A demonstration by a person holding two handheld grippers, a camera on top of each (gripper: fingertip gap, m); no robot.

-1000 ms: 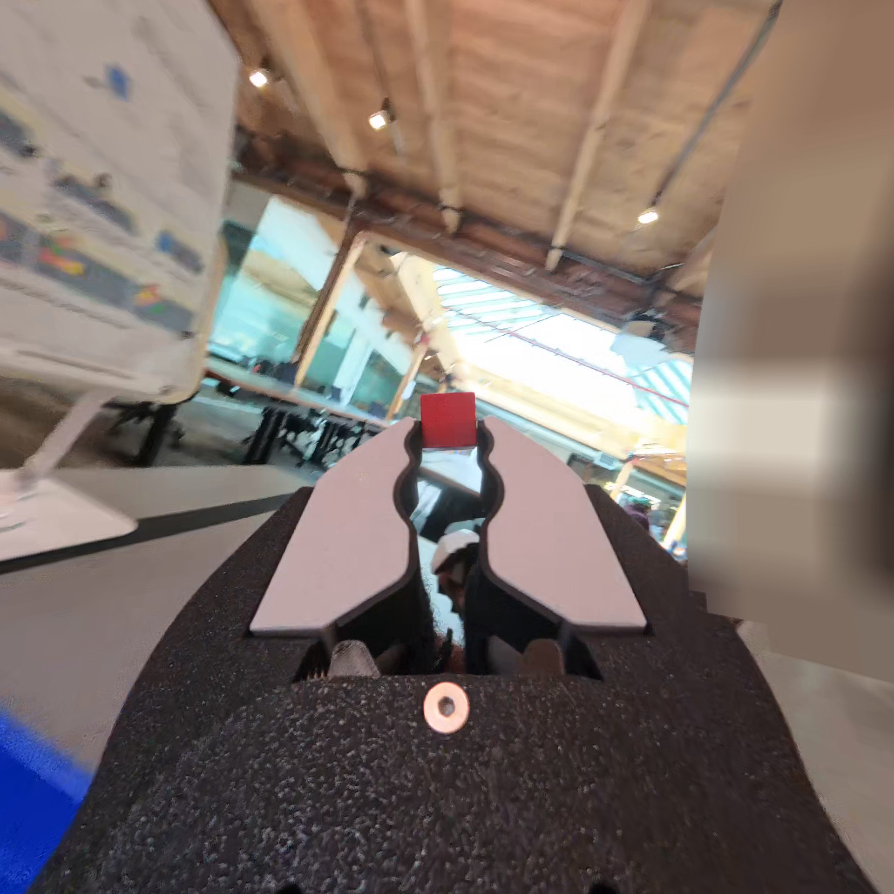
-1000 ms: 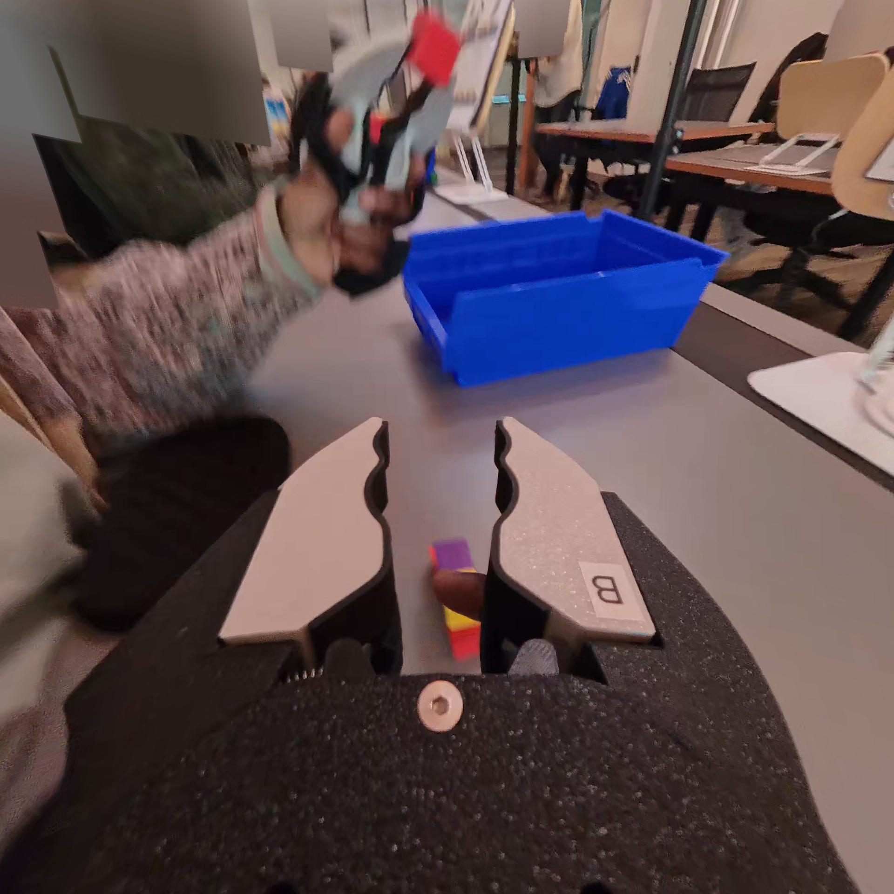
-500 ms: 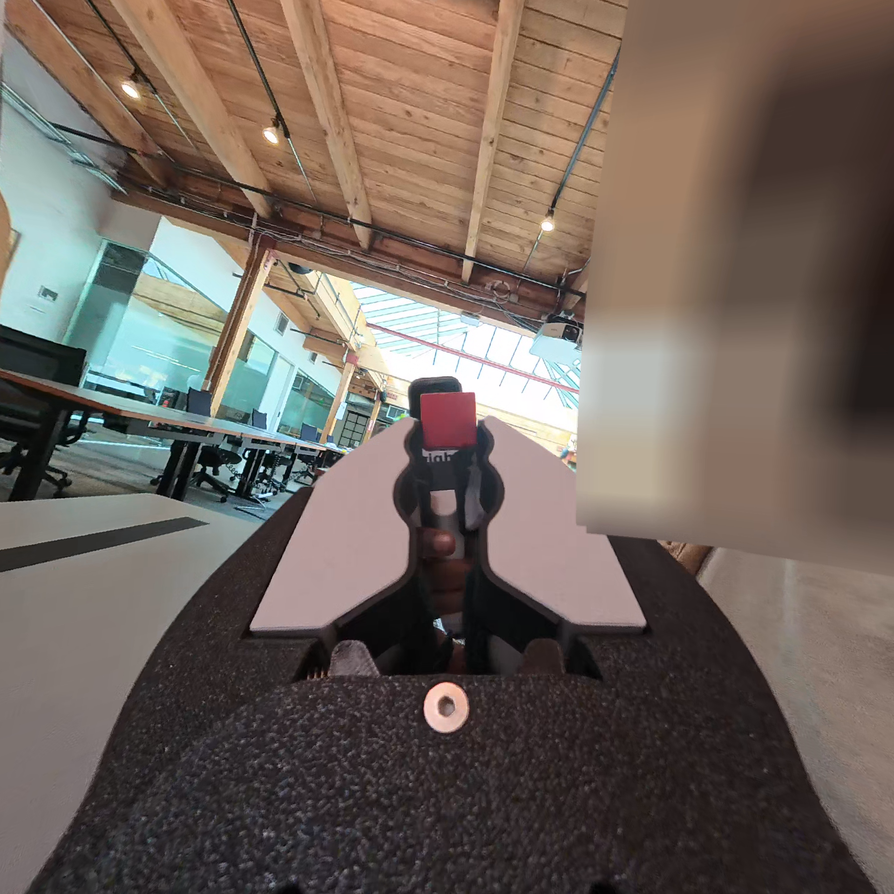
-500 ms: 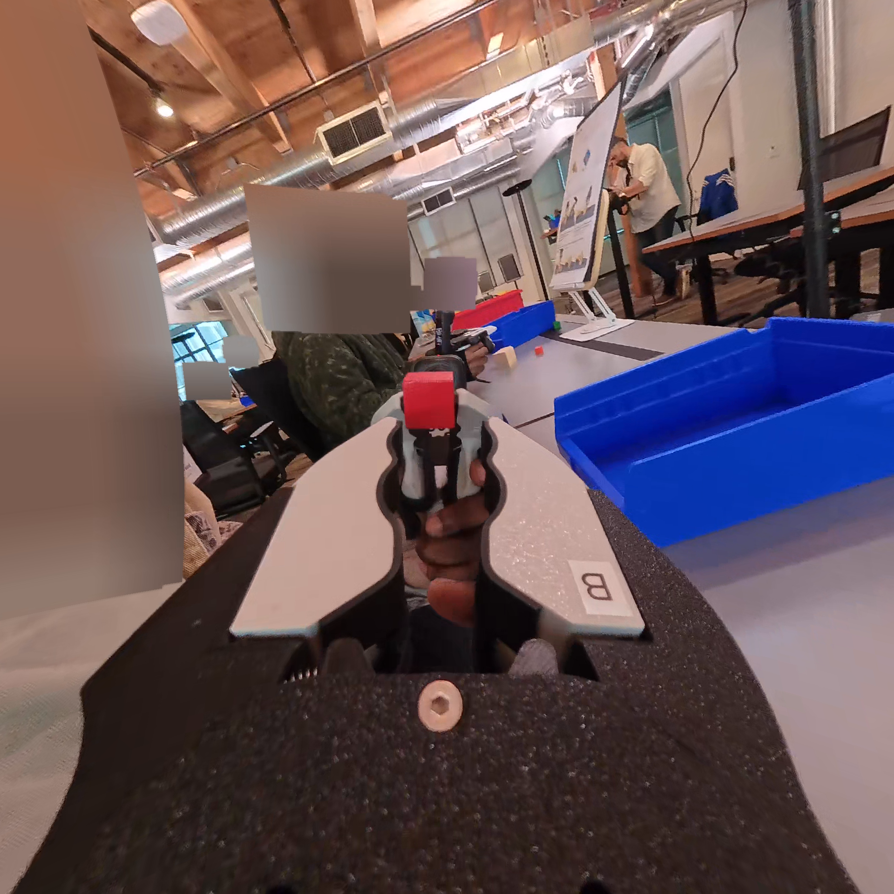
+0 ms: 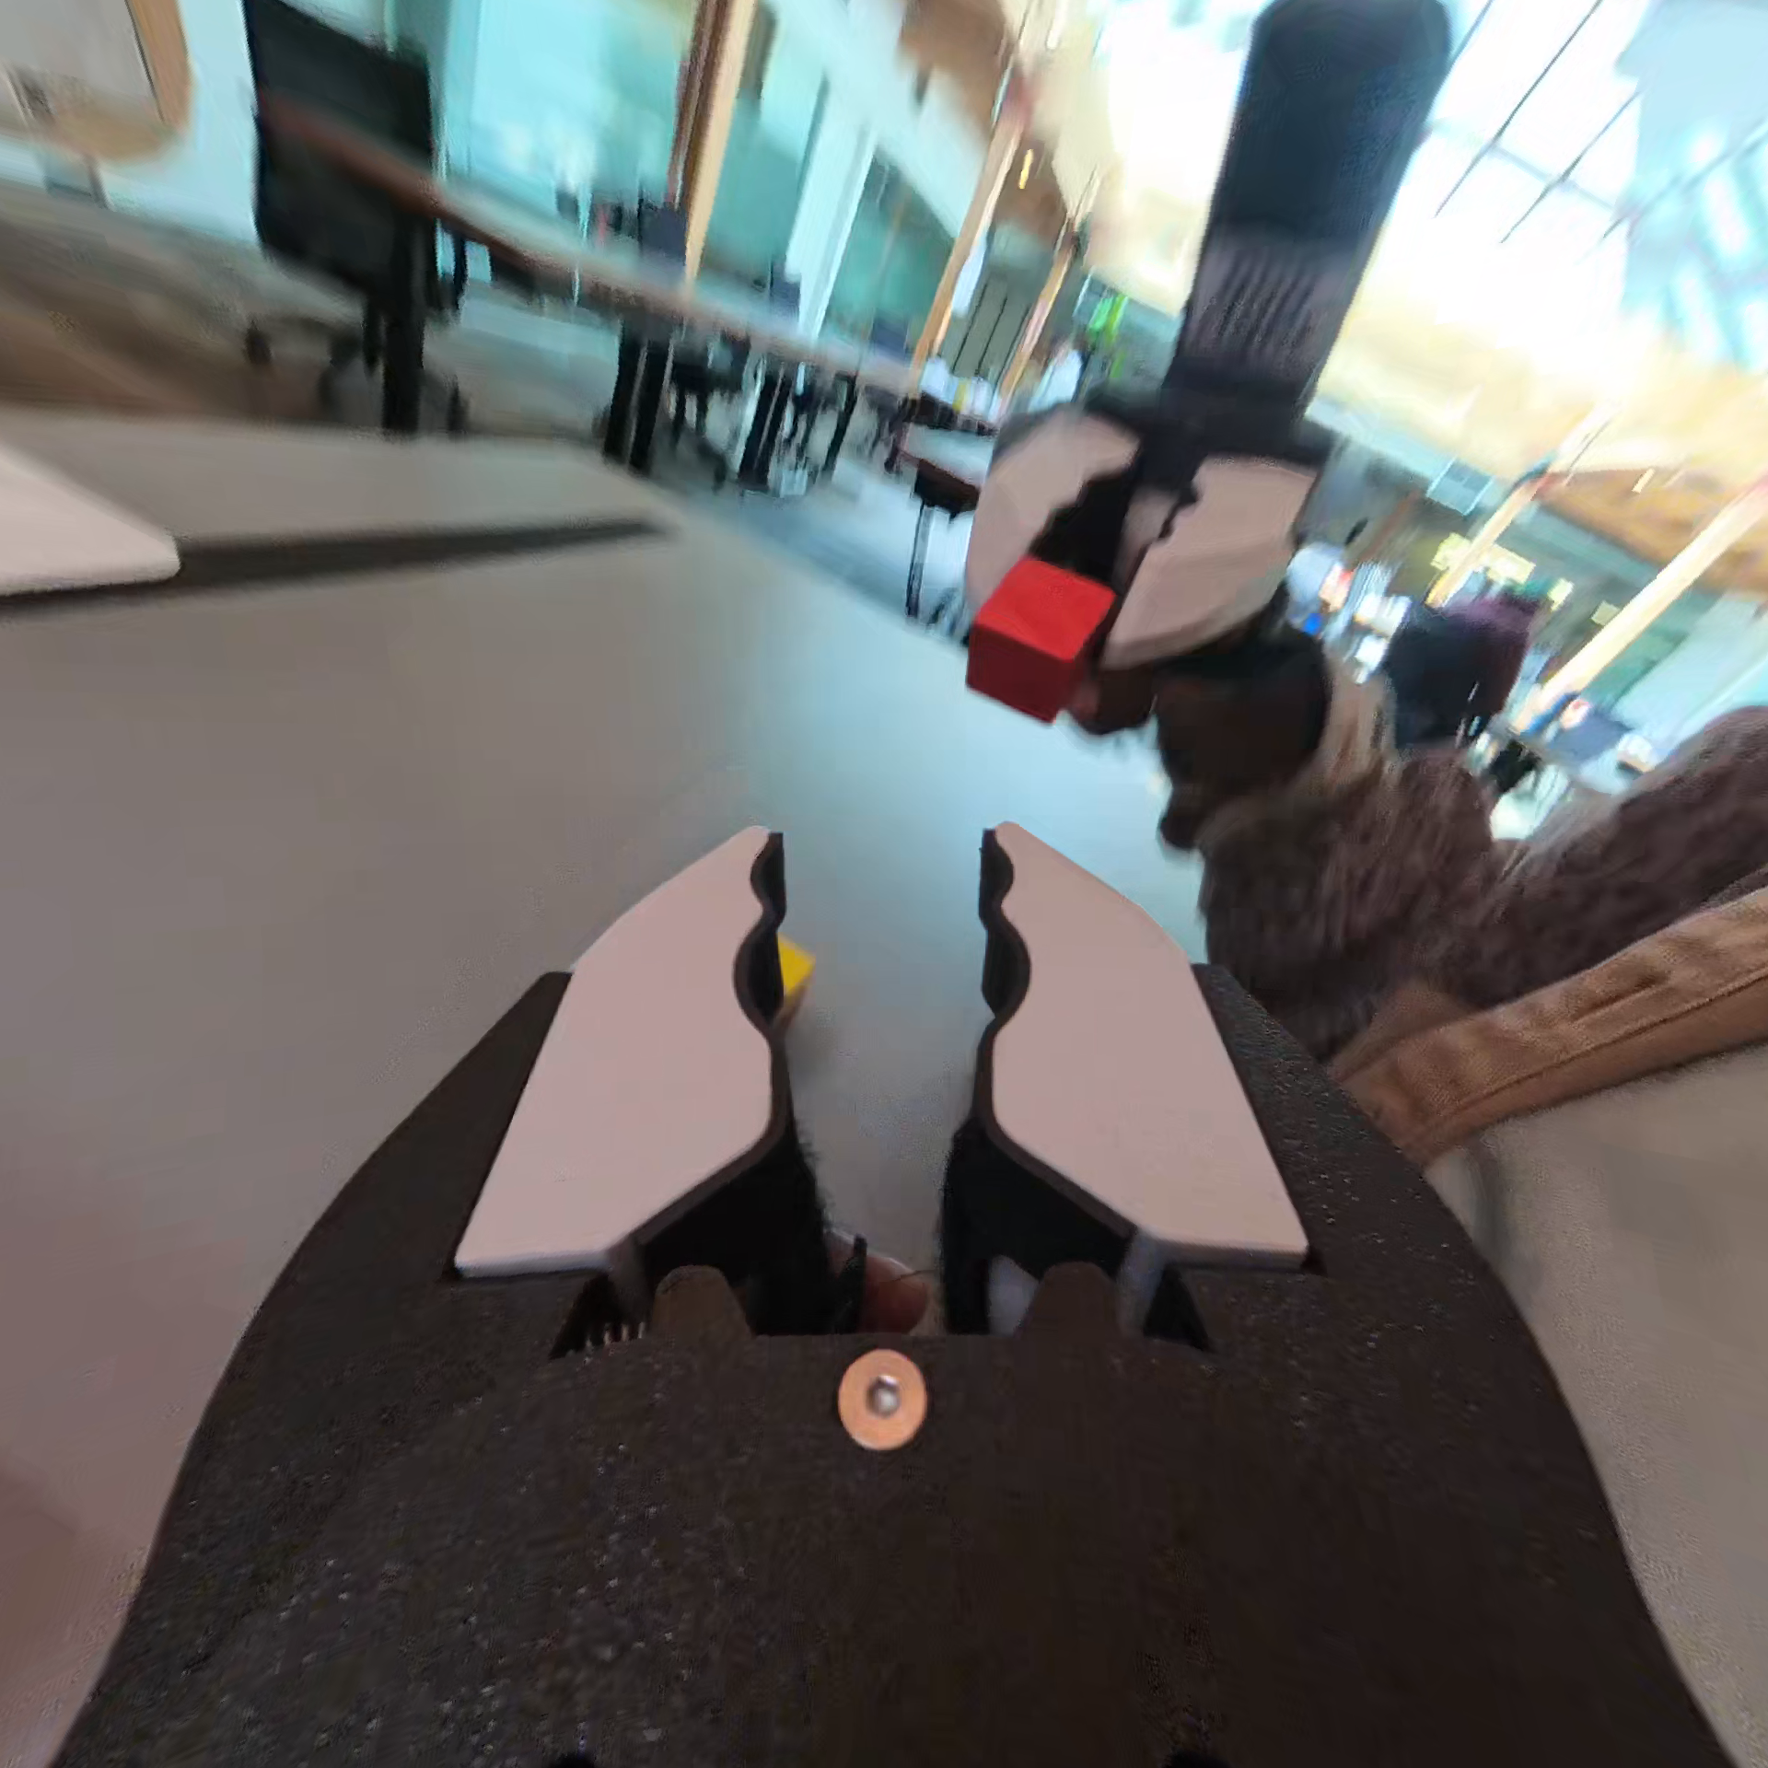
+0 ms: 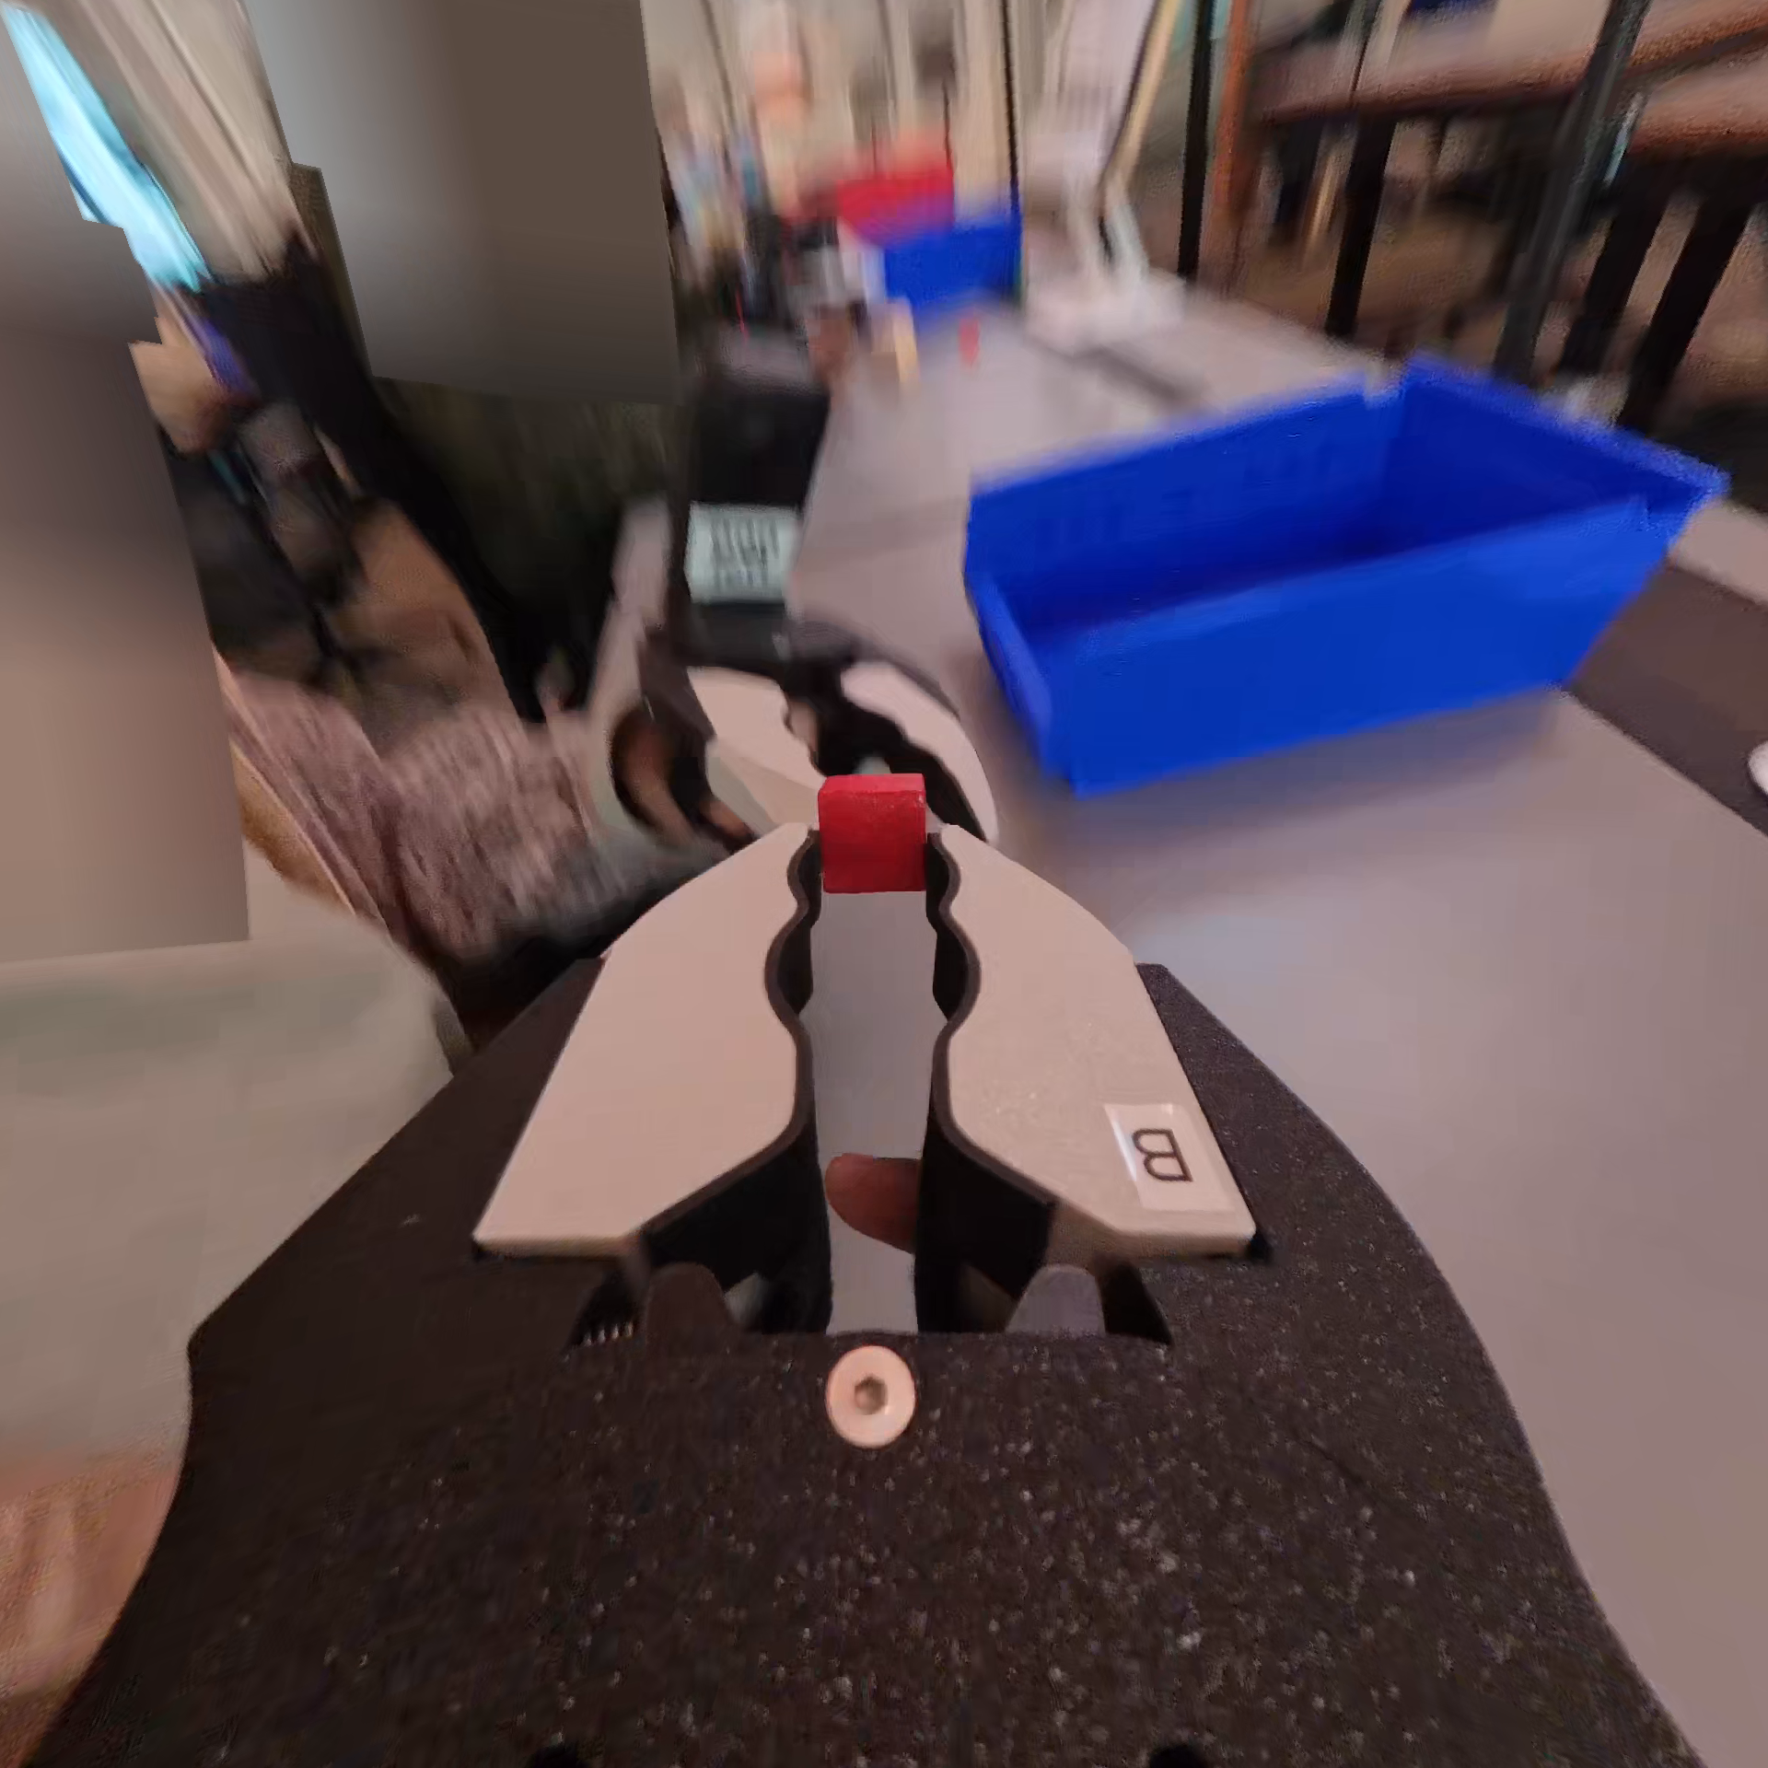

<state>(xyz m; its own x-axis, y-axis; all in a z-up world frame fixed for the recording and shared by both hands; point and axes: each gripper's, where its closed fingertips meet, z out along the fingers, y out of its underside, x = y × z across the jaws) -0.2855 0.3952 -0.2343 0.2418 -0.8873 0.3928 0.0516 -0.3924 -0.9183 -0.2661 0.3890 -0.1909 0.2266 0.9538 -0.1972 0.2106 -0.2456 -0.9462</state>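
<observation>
My right gripper (image 6: 872, 847) is shut on a small red cube (image 6: 872, 830) pinched at its fingertips, held above the grey table (image 6: 1339, 957). In the left wrist view the same red cube (image 5: 1038, 636) shows in that gripper up and to the right. My left gripper (image 5: 880, 847) is open and empty, low over the table (image 5: 383, 765). A yellow block (image 5: 794, 964) peeks out behind its left finger. In the right wrist view the left gripper's fingers (image 6: 746, 737) show spread just beyond the cube.
A blue bin (image 6: 1292, 612) stands on the table to the right. More blue and red bins (image 6: 947, 249) sit far back. A white stand base (image 5: 67, 545) lies at the left. A person's fuzzy sleeve (image 5: 1339, 861) is at the right. The grippers' ends are close to 5 cm from one another.
The red cube has passed from my left gripper to my right one. The left gripper opened and dropped toward the table. The right gripper shut on the cube.
</observation>
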